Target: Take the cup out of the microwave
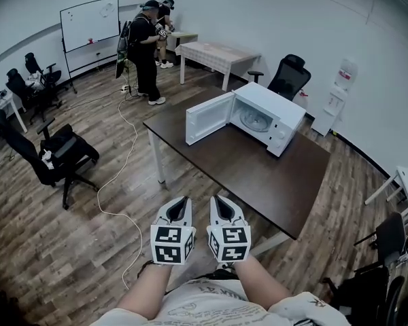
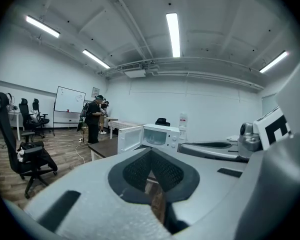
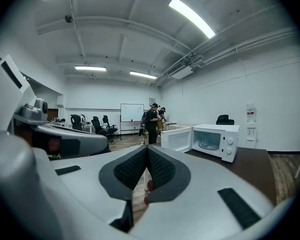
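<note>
Gripper state, left gripper (image 1: 179,208): pads pressed together at the tips, nothing pinched; only a thin slit lower down, with floor showing through. Same reading in the left gripper view (image 2: 151,156).

Right gripper (image 1: 223,208): likewise pressed together and empty, confirmed in its own view (image 3: 147,156). Both held side by side, close to the body, pointing roughly level toward the table (image 1: 258,175), well apart from it.

Microwave (image 1: 272,117) standing on the far part of the table, door (image 1: 209,117) swung wide open to the left, cavity exposed. Cup presumed inside the cavity; not resolved at this range. Only a pale round shape visible on the cavity floor, cup or turntable impossible to tell.

Handling, as judgement only:
- Probably stiff-walled and fairly light; likely smooth, so some risk of slipping between the pads.
- Possibly ceramic or glass, hence breakable if knocked on the cavity edge or dropped.
- Contents unknown; best kept upright in case of liquid, perhaps hot.

Suggested hold: across the cup wall just below the rim, or on a handle if present, approached level through the door opening. Needs one gripper spread wide before entry; neither ready for that yet.
</note>
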Motion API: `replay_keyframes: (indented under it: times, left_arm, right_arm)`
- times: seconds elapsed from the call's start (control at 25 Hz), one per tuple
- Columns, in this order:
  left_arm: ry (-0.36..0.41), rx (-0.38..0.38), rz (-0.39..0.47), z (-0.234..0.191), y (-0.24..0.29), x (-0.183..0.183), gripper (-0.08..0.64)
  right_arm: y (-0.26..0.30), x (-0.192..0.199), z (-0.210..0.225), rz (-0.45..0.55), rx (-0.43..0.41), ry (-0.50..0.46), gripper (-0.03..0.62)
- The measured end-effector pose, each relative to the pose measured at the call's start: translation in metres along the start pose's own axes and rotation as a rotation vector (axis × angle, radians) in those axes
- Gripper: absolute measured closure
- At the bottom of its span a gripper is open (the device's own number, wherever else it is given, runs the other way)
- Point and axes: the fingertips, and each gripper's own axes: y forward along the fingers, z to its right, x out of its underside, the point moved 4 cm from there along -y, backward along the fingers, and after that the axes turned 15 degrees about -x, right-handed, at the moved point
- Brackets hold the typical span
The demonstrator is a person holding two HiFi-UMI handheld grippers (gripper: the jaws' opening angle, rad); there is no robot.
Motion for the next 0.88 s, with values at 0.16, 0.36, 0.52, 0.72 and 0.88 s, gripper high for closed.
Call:
replay_keyframes:
  times: [0.16, 0.36, 0.52, 0.72, 0.88]
  left_arm:
    - [-0.004, -0.011, -0.01, -0.011, 0.011, 0.003, 0.546]
    - [0.013, -0.032, 0.004, -0.014, 0.036, -0.001, 0.546]
    - [0.031, -0.047, 0.012, -0.016, 0.071, -0.007, 0.546]
    - [0.041, -0.041, 0.042, -0.008, 0.128, -0.03, 0.546]
    - [0.055, -0.024, 0.044, 0.004, 0.165, -0.031, 0.546]
  right_arm:
    - [0.013, 0.003, 0.008, -0.009, 0.005, 0.005, 0.583]
    - [0.035, 0.007, 0.029, -0.004, 0.0, -0.004, 0.583]
    - [0.062, 0.003, 0.054, 0.013, -0.011, -0.01, 0.583]
    - [0.09, -0.015, 0.105, 0.065, 0.008, -0.005, 0.583]
    - [0.105, -0.015, 0.145, 0.088, 0.038, 0.022, 0.583]
